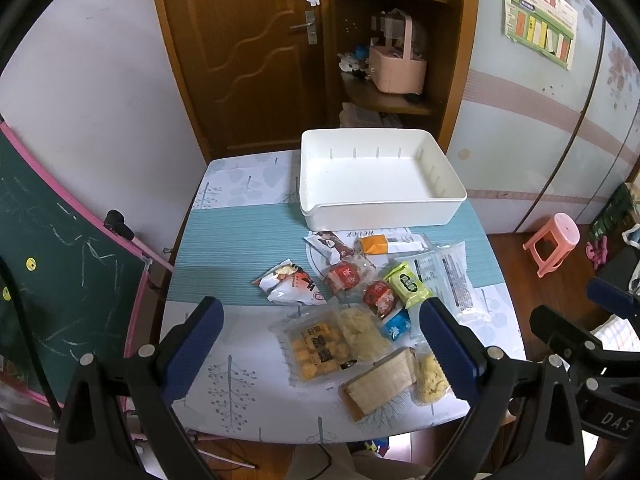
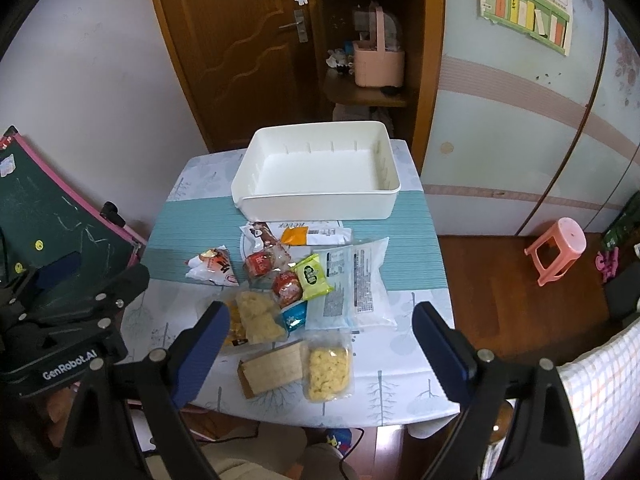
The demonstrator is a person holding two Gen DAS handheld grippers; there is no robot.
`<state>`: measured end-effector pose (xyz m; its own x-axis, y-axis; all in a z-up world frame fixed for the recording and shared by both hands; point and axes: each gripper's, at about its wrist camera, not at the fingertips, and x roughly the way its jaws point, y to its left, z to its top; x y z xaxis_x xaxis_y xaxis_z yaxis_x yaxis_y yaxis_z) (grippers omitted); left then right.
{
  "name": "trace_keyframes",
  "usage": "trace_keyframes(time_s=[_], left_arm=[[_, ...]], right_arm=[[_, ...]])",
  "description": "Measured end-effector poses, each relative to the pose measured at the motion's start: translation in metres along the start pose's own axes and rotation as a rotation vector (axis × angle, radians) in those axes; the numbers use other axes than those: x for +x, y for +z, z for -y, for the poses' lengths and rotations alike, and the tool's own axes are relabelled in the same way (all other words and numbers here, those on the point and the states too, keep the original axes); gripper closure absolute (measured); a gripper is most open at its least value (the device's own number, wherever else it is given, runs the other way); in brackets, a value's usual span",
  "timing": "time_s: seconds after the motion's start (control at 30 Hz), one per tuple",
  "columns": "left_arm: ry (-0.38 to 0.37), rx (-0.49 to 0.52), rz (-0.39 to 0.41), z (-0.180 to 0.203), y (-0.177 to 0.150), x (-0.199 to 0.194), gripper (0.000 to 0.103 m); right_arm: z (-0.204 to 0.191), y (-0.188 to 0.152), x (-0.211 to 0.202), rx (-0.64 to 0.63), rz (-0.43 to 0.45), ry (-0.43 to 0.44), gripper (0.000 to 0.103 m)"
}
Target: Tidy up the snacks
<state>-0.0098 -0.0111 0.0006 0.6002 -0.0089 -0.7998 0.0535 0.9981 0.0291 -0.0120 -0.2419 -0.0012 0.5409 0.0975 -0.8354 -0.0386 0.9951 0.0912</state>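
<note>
Both my left tongs (image 1: 320, 356) and right tongs (image 2: 320, 356) hang wide open and empty above snack packets (image 1: 360, 304) heaped near the tabletop's (image 1: 240, 392) front edge; white bin (image 1: 376, 176) sits at 12 o'clock.

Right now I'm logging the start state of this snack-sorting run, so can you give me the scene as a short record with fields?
bin: white bin, nothing inside, at the table's far side
snacks: loose pile on the table in front of the bin
nearest items: wafer pack and yellow puff bag
green packet: mid-pile, beside the clear flat packs
left gripper: open, holding nothing
right gripper: open, holding nothing
progress: nothing in the bin yet
</note>
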Motion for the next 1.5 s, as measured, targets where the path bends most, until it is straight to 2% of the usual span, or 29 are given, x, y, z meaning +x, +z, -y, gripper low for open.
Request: trace_keyframes(time_s=[0.67,0.87,1.13,1.5], left_arm=[[-0.018,0.025,-0.031,-0.001,0.013,0.014,0.005],[-0.048,0.040,-0.046,-0.004,0.018,0.023,0.005],[-0.082,0.069,-0.138,-0.002,0.009,0.057,0.005],[-0.097,0.153,-0.274,0.009,-0.042,0.122,0.005]], right_arm=[[0.001,-0.002,0.004,0.020,-0.006,-0.011,0.010],[0.002,0.002,0.012,0.040,-0.021,-0.006,0.012],[0.001,-0.001,0.047,0.047,-0.101,0.004,0.015],[0.023,-0.042,0.119,0.053,-0.280,-0.022,0.020]])
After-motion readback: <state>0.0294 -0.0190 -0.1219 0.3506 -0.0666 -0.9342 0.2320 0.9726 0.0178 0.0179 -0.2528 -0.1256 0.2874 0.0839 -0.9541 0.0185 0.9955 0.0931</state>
